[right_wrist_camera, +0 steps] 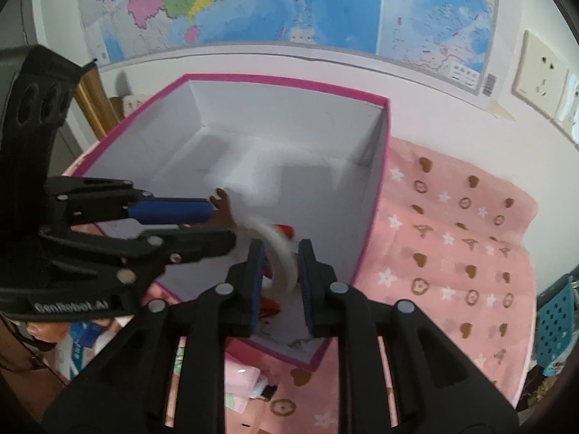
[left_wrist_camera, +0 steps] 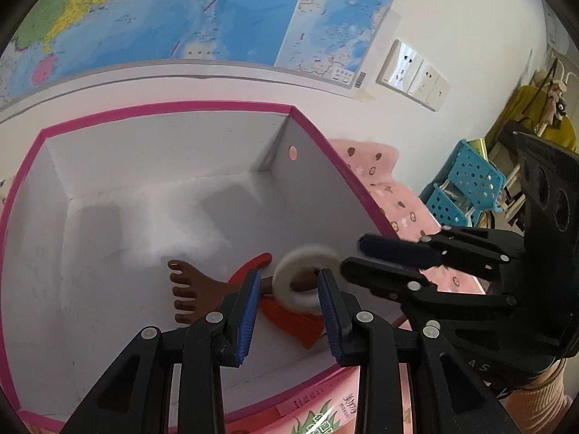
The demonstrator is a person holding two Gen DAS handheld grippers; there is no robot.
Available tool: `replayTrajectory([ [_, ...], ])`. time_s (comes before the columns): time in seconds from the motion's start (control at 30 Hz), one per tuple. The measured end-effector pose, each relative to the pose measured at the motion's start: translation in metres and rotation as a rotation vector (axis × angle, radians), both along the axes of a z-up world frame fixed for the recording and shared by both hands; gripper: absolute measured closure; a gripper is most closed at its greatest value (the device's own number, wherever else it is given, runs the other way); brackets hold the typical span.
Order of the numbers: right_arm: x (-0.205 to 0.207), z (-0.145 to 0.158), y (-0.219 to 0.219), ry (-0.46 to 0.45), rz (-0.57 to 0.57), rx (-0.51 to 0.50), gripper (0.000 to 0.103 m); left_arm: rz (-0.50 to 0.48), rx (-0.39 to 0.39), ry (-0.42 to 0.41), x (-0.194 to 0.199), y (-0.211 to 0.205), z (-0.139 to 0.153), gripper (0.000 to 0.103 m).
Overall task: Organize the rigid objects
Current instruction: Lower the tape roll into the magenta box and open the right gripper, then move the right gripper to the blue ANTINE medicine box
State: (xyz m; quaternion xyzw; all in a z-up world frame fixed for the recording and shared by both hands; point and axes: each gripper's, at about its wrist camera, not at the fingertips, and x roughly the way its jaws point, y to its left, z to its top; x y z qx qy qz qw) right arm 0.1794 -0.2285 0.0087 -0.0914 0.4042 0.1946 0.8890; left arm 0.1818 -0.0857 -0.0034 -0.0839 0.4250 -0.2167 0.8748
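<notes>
While both hand-held grippers lean over an open box [left_wrist_camera: 163, 108], we see them pointing down into it from its near corner. This box has a bright pink rim and plain white inner walls, and it stands on a pink cloth [right_wrist_camera: 452, 235] printed with brown hearts and white stars.

At the near end of the box floor lies a white ring-shaped roll [left_wrist_camera: 304, 253], blurred in the right wrist view. It rests over a brown wooden piece shaped like a foot with toes [left_wrist_camera: 191, 289] and a red object [left_wrist_camera: 289, 316] that we cannot identify.

We see the left gripper [left_wrist_camera: 289, 275] with a narrow gap between its blue pads and nothing gripped. The right gripper [left_wrist_camera: 353, 255] is also narrowly parted; the roll shows between its fingers in its own view, yet the pads do not appear to press on it.

Behind the box, a coloured map [left_wrist_camera: 217, 18] and wall sockets [left_wrist_camera: 412, 72] are on the white wall. A blue perforated basket [left_wrist_camera: 466, 177] stands to the right.
</notes>
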Motion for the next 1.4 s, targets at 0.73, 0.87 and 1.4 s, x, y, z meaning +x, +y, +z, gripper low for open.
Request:
replayTrajectory([
  [0.73,-0.085,0.02,-0.04,-0.097,-0.018,0.244,0.052,0.079,0.06,-0.202,-0.091,0.052,0.032,0.051],
  [0.87,-0.093,0.004,-0.044,-0.058,-0.025,0.272,0.051,0.098,0.084,-0.191,-0.106,0.06,0.025,0.051],
  [1.4,-0.113,-0.047,-0.044,0.085,-0.049,0.332,0.051,0.138,0.09,-0.103,-0.14,0.084,-0.012,0.051],
])
